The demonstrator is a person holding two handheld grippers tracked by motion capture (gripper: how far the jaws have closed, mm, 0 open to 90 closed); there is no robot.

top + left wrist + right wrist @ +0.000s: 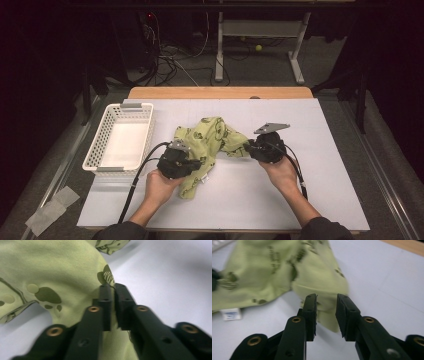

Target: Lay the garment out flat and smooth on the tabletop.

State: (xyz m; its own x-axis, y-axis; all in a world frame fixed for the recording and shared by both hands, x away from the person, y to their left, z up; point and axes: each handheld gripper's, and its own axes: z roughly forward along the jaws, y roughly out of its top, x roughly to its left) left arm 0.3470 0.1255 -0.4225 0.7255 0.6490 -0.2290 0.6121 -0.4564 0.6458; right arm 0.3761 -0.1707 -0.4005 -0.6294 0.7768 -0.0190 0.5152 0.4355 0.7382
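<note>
A yellow-green cloth (210, 137) with dark printed figures lies crumpled in the middle of the white table top (310, 190). My left gripper (200, 162) is at the cloth's lower left part. In the left gripper view its jaws (112, 290) stand a narrow slit apart, with a fold of the cloth (50, 270) in the slit. My right gripper (248, 148) is at the cloth's right end. In the right gripper view it (327, 300) is open, and a corner of the cloth (262, 270) hangs loose between the jaws.
A white perforated basket (127, 106) stands at the table's left side, with nothing showing in it. A white label (230, 314) is sewn on the cloth's edge. Pale strips of tape (50, 210) lie on the floor at lower left. Table legs and cables are beyond the far edge.
</note>
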